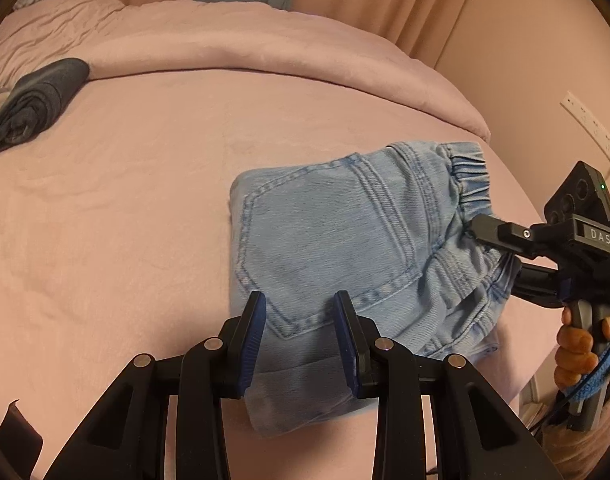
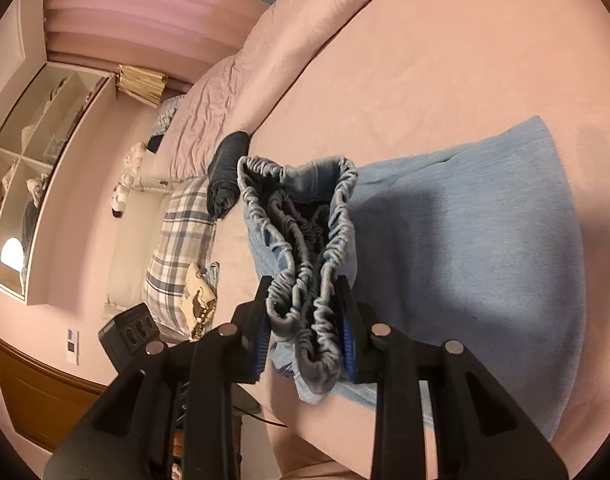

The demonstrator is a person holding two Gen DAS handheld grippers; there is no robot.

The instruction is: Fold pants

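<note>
Both hand-held grippers clasp the folded pants (image 1: 345, 240): left hand-held gripper (image 1: 301, 320) its near fold, right hand-held gripper (image 2: 305, 320) its waistband.

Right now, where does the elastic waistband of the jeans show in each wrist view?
Left wrist: elastic waistband right of centre, at the right gripper.
Right wrist: waistband centre, bunched between the right gripper pads.
Shared landmark: rolled dark garment on the pink bed.
</note>
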